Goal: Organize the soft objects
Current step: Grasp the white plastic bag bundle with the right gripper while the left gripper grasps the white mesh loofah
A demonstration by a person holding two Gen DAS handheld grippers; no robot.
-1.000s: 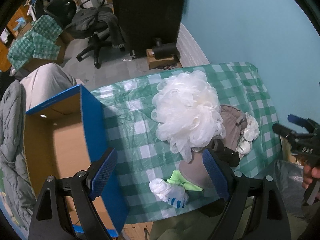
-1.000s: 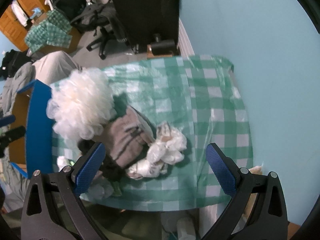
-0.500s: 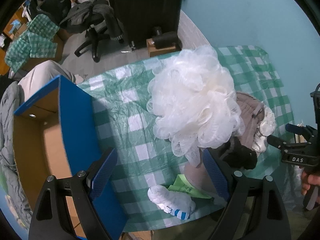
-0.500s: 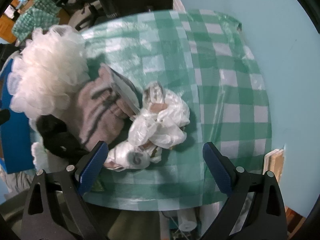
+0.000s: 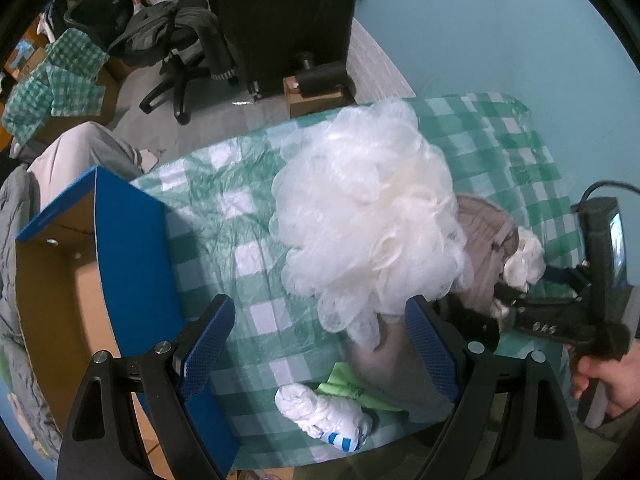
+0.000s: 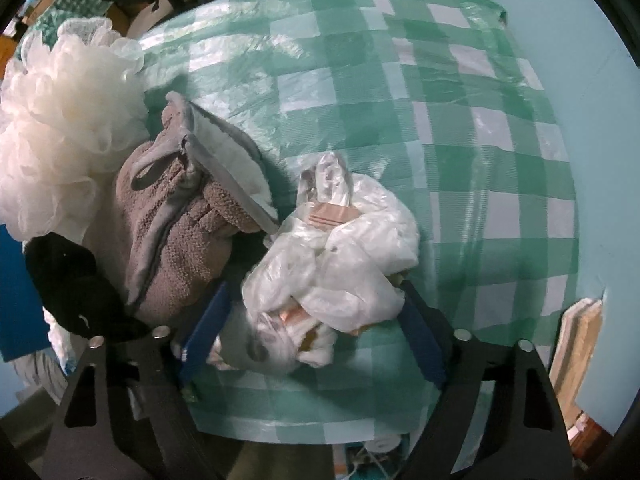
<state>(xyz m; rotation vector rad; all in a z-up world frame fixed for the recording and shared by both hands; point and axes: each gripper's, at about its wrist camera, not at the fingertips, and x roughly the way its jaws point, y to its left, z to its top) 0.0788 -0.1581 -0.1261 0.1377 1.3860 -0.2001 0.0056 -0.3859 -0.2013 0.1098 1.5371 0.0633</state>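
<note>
Right wrist view, nearest: the right gripper (image 6: 310, 332) pointed straight down over the crumpled white plastic bag (image 6: 340, 256), its jaws closing with the bag between them; the blue pads stood at the bag's two flanks, and whether they already pressed on it could not be told. The bag lay on the green checked tablecloth (image 6: 460, 160), touching the brown towel (image 6: 176, 224), with a black cloth (image 6: 80, 292) just beside the left pad.

Risk: the film was thin and slippery, so a pinch on a loose fold would probably have lifted only part of the bundle and let whatever was wrapped inside spill. The left pad stood close to the towel's edge and might have caught it together with the bag, dragging the pile.

Left wrist view, nearest: the left gripper (image 5: 320, 348) hung released, jaws wide and empty, above the tablecloth (image 5: 240, 216). A white sock with blue stripes (image 5: 324, 416) and a lime-green item (image 5: 352, 388) lay near the table's front edge. The white mesh bath pouf (image 5: 368, 220) sat on the pile, half under the right-hand pad.

Risk: the pouf was light and springy; a sideways brush from either tool would likely have rolled it off the pile.

Farther left: the blue cardboard box (image 5: 132, 264) stood open at the table's side, the likely destination. Its tall wall might have snagged a trailing bag.
</note>
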